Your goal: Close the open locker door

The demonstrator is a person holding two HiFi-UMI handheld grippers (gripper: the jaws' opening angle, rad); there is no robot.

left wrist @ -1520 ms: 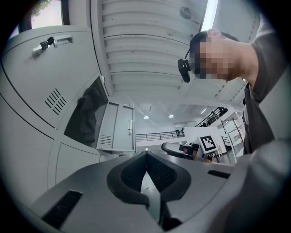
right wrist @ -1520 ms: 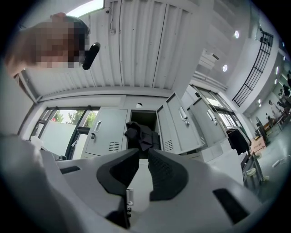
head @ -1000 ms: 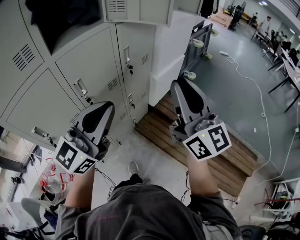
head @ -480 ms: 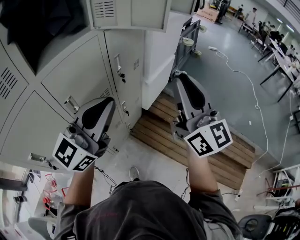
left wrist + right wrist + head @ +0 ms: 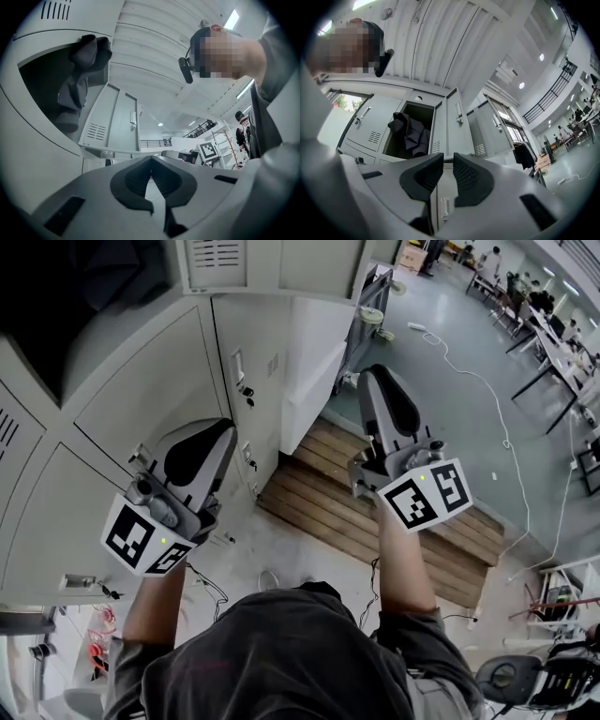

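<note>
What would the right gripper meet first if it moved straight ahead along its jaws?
Probably the open grey metal locker door: the right gripper, jaws slightly apart and empty, points at the door's lower part in its own view. Depth is unclear, but nothing nearer shows.

A bank of grey metal lockers (image 5: pixel 150 399) with vent slots and small handles stands along one side. A white block (image 5: pixel 314 362) adjoins their end. At their foot lies a slatted wooden pallet (image 5: pixel 375 512) on a grey concrete floor (image 5: pixel 441 381). A white cable (image 5: pixel 506 442) snakes across that floor towards tables (image 5: pixel 562 343) at the far side. A wheeled metal cart (image 5: pixel 370 310) stands tipped on end beside the block. Overhead, a white ribbed ceiling (image 5: pixel 440 42) carries round lights (image 5: pixel 521 85), and a railed mezzanine (image 5: pixel 548 96) runs along a wall. Greenery shows through a window (image 5: pixel 344 101).
</note>
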